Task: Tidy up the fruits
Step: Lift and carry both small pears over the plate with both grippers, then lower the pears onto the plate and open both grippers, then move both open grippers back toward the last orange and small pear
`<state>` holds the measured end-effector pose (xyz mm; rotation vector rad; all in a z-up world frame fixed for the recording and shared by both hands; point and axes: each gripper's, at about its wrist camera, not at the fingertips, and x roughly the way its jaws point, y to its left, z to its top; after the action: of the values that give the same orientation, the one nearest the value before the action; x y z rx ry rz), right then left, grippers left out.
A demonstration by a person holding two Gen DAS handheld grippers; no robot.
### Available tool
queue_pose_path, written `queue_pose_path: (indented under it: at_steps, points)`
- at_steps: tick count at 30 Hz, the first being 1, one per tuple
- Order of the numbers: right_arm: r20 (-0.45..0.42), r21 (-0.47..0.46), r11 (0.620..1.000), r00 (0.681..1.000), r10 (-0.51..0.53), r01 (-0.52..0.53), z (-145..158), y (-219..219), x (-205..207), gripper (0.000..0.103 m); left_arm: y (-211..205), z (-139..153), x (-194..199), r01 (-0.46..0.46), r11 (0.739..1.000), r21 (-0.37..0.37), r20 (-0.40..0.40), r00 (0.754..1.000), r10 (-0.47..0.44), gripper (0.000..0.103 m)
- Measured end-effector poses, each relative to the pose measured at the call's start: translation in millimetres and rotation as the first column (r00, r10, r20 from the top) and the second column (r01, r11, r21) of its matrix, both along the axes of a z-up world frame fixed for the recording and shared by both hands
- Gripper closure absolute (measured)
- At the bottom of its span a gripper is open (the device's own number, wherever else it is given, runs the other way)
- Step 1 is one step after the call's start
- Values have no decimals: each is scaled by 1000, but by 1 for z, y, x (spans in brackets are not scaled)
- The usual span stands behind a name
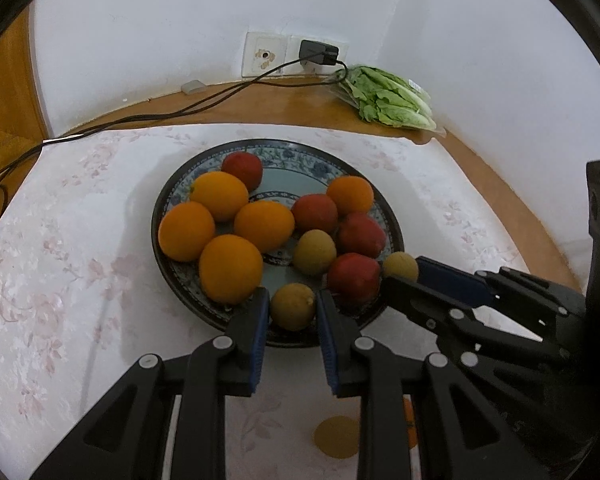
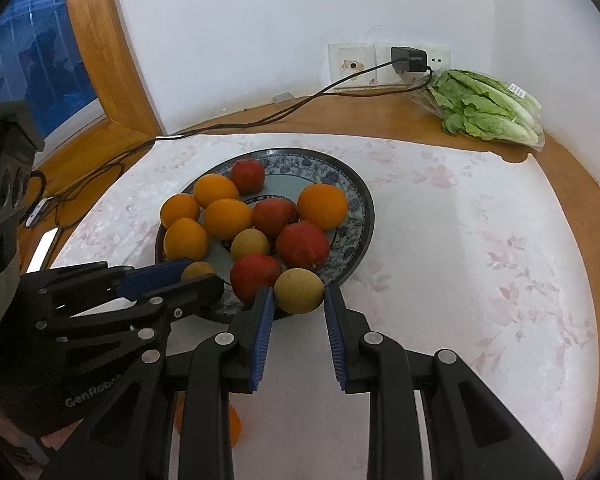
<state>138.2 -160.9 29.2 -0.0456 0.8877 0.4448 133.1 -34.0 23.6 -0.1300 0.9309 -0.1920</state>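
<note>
A dark plate with a blue floral rim (image 1: 300,156) (image 2: 356,200) holds several oranges (image 1: 186,230), several red fruits (image 1: 360,234) and three small yellow-green fruits. My left gripper (image 1: 293,295) is shut on the yellow-green fruit (image 1: 292,307) at the plate's near rim. My right gripper (image 2: 299,290) is shut on another yellow-green fruit (image 2: 299,291) at the near right rim. Each wrist view shows the other gripper from the side: the right gripper (image 1: 404,270) and the left gripper (image 2: 203,271), fingers either side of their fruit. The third yellow-green fruit (image 1: 314,252) lies free among the red ones.
The plate rests on a pale floral cloth (image 1: 80,240) over a round wooden table (image 1: 300,104). A bag of lettuce (image 1: 388,98) lies at the back right by the wall. A black charger (image 1: 318,52) sits in the wall socket, its cable (image 1: 180,110) trailing left.
</note>
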Motion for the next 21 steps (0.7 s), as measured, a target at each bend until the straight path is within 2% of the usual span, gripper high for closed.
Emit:
queue_pose_path:
  at_steps: [9, 14, 21]
  points:
    - [-3, 30, 1000, 1000, -4, 4, -1, -1, 2, 73, 0, 2, -3, 3, 1000, 18, 6, 1000, -3, 78]
    - [4, 50, 999, 1000, -22, 22, 3, -6, 0, 70, 3, 6, -7, 3, 1000, 9, 10, 1000, -3, 68]
    - [12, 57, 998, 999, -32, 31, 11, -11, -12, 68, 5, 12, -18, 6, 1000, -11, 4, 1000, -6, 63]
